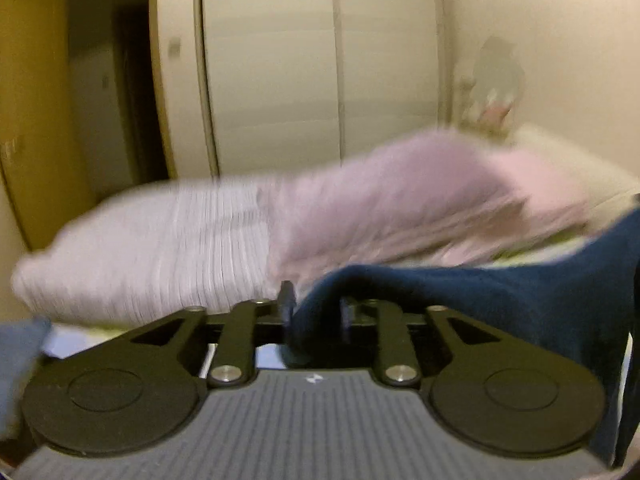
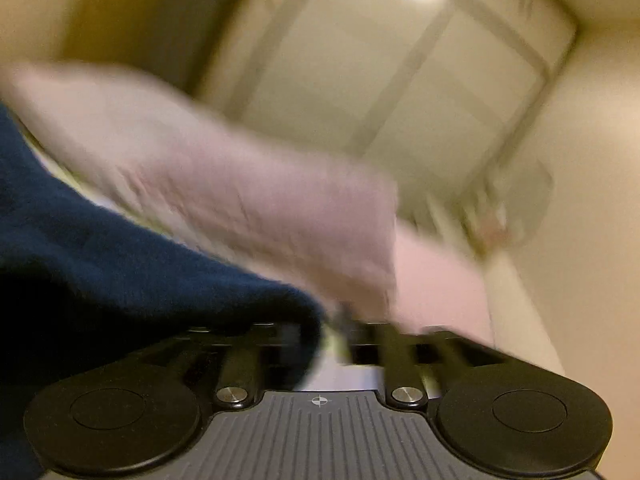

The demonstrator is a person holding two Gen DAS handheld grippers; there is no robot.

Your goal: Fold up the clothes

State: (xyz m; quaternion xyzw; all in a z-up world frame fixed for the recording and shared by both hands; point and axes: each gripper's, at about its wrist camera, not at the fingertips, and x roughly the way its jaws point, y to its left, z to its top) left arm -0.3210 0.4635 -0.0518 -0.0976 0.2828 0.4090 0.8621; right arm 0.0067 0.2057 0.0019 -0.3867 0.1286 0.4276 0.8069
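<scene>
A dark navy blue garment (image 1: 500,304) hangs between my two grippers. In the left wrist view my left gripper (image 1: 314,312) is shut on one edge of it, and the cloth stretches away to the right. In the right wrist view my right gripper (image 2: 320,332) is shut on another edge of the navy garment (image 2: 120,256), which stretches away to the left. Both views are blurred by motion and tilted upward. The fingertips are partly hidden by the cloth.
Pale pink and lilac bedding (image 1: 248,240) is piled on the bed behind the garment; it also shows in the right wrist view (image 2: 240,192). White wardrobe doors (image 1: 280,80) stand behind. A doorway (image 1: 108,112) is at the left. Bluish cloth (image 1: 20,352) lies at the lower left.
</scene>
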